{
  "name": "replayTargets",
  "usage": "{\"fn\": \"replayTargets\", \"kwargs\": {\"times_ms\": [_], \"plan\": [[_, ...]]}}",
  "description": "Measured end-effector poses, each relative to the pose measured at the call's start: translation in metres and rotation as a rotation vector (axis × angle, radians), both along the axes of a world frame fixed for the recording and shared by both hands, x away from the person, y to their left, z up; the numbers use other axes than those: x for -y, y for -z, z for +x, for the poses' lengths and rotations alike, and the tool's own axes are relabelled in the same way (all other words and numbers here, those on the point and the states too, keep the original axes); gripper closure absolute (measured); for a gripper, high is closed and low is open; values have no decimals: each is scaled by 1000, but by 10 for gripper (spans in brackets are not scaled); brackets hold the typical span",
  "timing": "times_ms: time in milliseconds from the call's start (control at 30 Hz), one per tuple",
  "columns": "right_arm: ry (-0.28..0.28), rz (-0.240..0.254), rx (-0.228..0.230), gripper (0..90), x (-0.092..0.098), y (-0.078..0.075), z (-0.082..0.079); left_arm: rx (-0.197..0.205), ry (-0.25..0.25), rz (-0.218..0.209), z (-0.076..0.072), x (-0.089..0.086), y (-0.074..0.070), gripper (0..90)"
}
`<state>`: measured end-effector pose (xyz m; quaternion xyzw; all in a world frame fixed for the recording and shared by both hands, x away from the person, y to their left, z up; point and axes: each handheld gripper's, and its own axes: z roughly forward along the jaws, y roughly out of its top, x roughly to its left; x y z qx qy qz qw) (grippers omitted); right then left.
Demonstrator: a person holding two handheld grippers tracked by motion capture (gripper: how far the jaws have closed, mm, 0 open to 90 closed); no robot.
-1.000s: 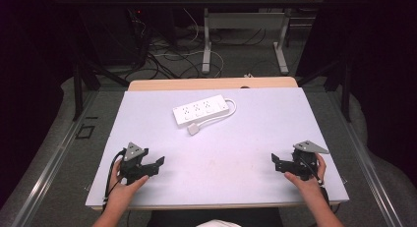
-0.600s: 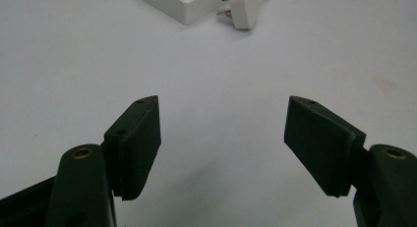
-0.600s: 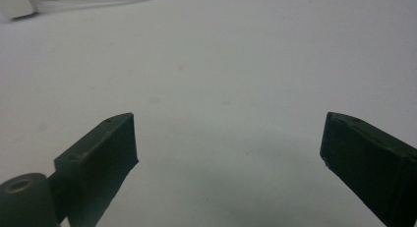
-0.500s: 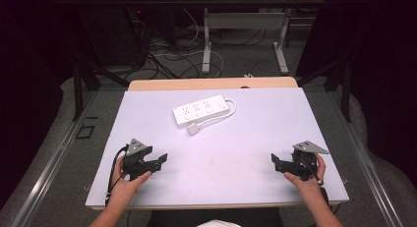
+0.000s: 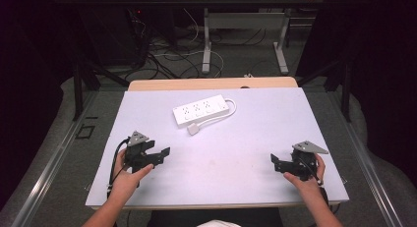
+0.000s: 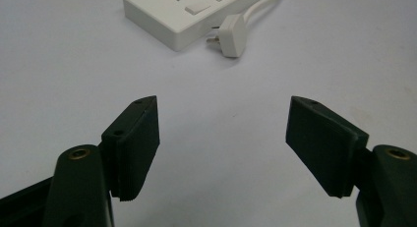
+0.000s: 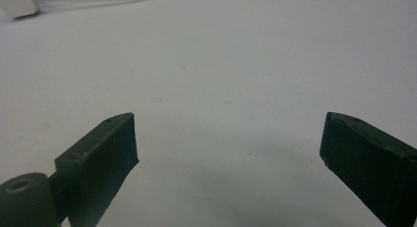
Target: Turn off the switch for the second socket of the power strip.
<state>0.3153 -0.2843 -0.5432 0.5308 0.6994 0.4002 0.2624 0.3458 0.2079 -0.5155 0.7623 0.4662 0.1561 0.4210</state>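
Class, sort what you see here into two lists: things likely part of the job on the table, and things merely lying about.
Likely part of the job:
power strip on the table
its plug, lying unplugged beside it
left gripper, open
right gripper, open

Just lying about:
cables on the floor behind the table
desk legs farther back

1 power strip (image 5: 201,111) w/ 1 plug (image 5: 193,129), 2 hand-held grippers: left (image 5: 158,154), right (image 5: 276,162); 1 table (image 5: 255,138).
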Motion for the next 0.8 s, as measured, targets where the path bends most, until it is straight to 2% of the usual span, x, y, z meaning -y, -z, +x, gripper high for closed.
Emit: {"fn": "replayTargets", "kwargs": {"times_ms": [167,367,533,800], "plan": [[8,5,3,67,0,0,0,0,14,10,6,4,-10,292],[10,5,4,67,0,1,0,10,18,3,12,11,-21,297],[3,5,-3,69,1,0,0,0,33,8,18,16,-30,306],[6,11,-6,69,1,1,0,-5,30,-14,28,25,-44,320]]}}
